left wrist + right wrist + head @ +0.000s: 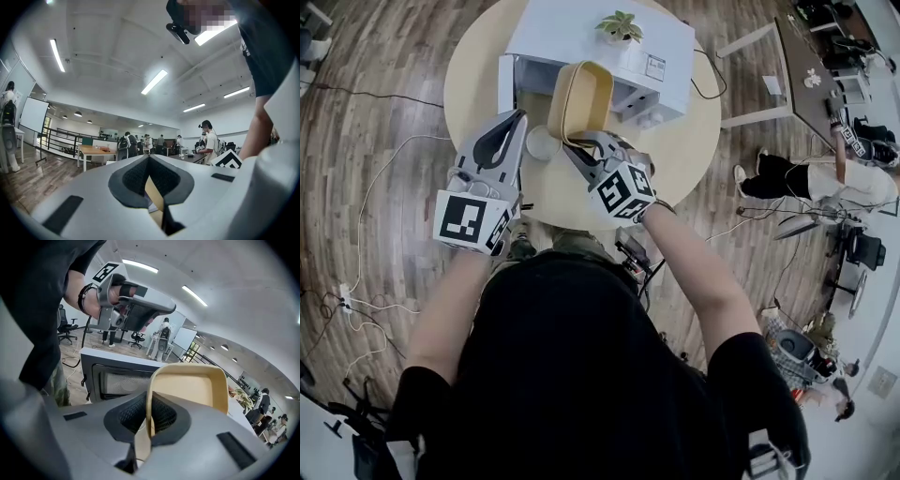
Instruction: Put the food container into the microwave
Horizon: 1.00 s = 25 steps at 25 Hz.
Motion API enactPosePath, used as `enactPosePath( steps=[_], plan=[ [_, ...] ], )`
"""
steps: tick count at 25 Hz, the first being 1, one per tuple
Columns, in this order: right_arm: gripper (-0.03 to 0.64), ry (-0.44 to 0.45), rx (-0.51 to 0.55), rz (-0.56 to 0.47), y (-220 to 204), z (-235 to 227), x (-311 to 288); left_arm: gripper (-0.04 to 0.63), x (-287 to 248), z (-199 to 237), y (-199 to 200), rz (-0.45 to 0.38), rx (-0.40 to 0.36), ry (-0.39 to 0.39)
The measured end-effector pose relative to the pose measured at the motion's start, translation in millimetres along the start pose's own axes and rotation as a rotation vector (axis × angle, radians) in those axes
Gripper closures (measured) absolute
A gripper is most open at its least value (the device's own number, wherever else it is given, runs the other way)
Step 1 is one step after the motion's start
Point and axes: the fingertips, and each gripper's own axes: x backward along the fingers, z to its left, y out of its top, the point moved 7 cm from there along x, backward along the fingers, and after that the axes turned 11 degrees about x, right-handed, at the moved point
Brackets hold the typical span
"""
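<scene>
Right claw is clenched on the container: the rim wall is pinched between the pads. The container is beige, rounded-rectangular, held up on edge off the desk, with its open side seen in the right gripper view. It is placed just in front of the microwave opening, not inside. The microwave is white and sits at the far side of the round desk, with a small potted plant on top. The door is swung open to the left; its windowed face is seen in the right gripper view, behind and left of the container. Left claw is clenched, pads met at the tips, with nothing gripped between them. It is held left of the container, near the door, tips pointed toward the microwave; contact with the door cannot be told. A small white round item lies on the desk between the two claws, below the container; what it is cannot be made out. Cables are seen on the wood floor around the desk. A person is seen at the right beside another table.
</scene>
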Motion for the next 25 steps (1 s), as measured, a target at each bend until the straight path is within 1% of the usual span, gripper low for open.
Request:
enactPosePath(
  steps=[11,20,25],
  plan=[
    [0.592,0.096,-0.015,0.029,-7,4,-19,0.577,0,10,-1,0.002,0.01,0.023],
    [0.592,0.194,-0.024,0.069,-20,5,-37,0.577,-5,18,-1,0.006,0.014,0.046],
    [0.592,0.234,-0.042,0.088,-31,2,-46,0.577,-8,24,-3,0.009,0.015,0.065]
  ],
)
